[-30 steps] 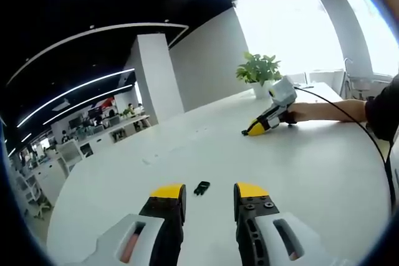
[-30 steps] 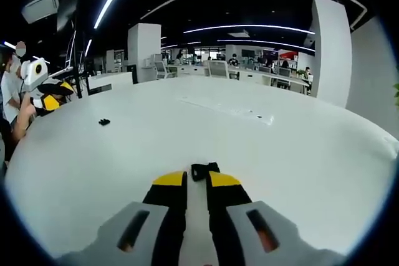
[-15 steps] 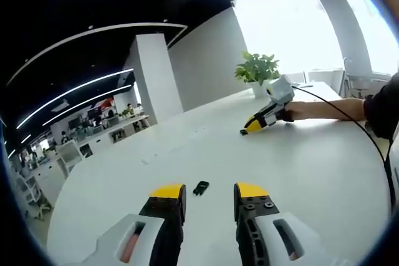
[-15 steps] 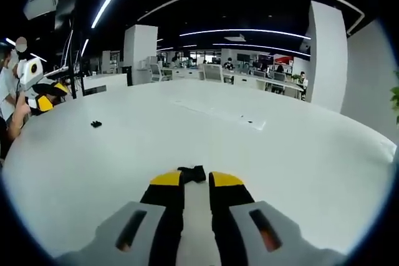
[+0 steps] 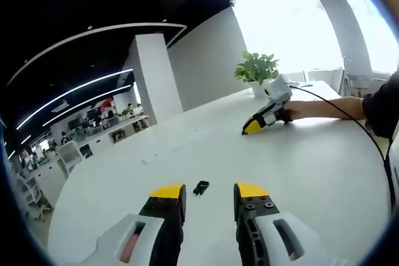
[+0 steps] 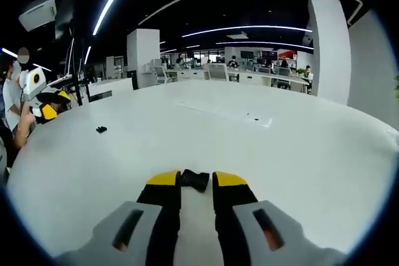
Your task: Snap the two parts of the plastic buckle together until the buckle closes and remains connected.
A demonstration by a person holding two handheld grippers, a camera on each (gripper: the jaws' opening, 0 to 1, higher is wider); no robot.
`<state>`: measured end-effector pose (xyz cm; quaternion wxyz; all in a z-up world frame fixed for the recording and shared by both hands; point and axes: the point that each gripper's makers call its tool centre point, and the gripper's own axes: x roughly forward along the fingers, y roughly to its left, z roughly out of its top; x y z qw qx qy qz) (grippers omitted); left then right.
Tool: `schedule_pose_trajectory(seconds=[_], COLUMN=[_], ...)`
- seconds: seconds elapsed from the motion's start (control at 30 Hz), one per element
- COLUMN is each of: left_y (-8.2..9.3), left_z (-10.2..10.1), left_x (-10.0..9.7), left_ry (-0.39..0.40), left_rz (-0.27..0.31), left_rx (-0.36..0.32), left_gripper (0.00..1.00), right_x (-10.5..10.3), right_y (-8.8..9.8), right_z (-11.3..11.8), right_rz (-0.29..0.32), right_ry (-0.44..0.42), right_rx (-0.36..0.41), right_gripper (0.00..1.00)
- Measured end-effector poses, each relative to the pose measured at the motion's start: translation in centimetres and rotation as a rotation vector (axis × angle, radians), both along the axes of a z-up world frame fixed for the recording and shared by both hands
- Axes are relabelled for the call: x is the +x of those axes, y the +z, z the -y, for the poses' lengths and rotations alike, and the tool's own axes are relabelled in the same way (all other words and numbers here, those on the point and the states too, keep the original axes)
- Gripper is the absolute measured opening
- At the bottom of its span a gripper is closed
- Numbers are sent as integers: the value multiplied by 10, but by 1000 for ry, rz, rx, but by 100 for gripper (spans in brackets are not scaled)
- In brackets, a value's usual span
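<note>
left gripper: hovers low over the white table, jaws standing wide apart with nothing between them.
left buckle half: small black piece lying flat on the table, just ahead of the left jaw tips and between their lines, not touched. in the right gripper view the same piece sits far off to the left, near the left gripper.
right gripper: jaws fairly narrow, tips either side of the other piece; in the left gripper view it rests low on the table, well apart from the left one, with a hand and cable behind it.
right buckle half: black piece on the table right at the right jaw tips. it looks framed by them, but i cannot tell whether they pinch it yet.
plant: potted, at the far side of the table, clear of the work.
stage: my reading is that both halves are still to be picked up; the two lie well apart, nothing joined.
doing it well: ease each gripper forward so the piece sits square between the pads, close on the body, not the prongs or socket mouth, and leave the mating end poking out.
risk: the pieces are small and light on a smooth top, so a tip nudging one could slide or spin it.
after: bring the halves together over the middle of the table, prongs lined up with the socket, and push straight.
</note>
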<state>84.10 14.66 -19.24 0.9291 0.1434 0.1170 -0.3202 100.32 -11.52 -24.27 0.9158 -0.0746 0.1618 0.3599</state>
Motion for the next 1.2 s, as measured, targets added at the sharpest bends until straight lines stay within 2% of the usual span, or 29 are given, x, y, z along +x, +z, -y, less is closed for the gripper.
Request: schedule_pose_trajectory(seconds=[0.33, 0.83, 1.2], left_y=[-3, -5, -7], left_z=[1, 2, 3], left_x=[-1, 0, 0], left_ry=[-3, -6, -12], left_rz=[-6, -11, -16], left_rx=[11, 21, 32], left_gripper=[30, 30, 30], right_x=[-10, -21, -38], right_y=[-3, -2, -2], right_z=[-12, -32, -56], right_rz=[-26, -21, -21], right_ry=[38, 90, 154], right_rx=[15, 5, -4], right_gripper=[19, 18, 18])
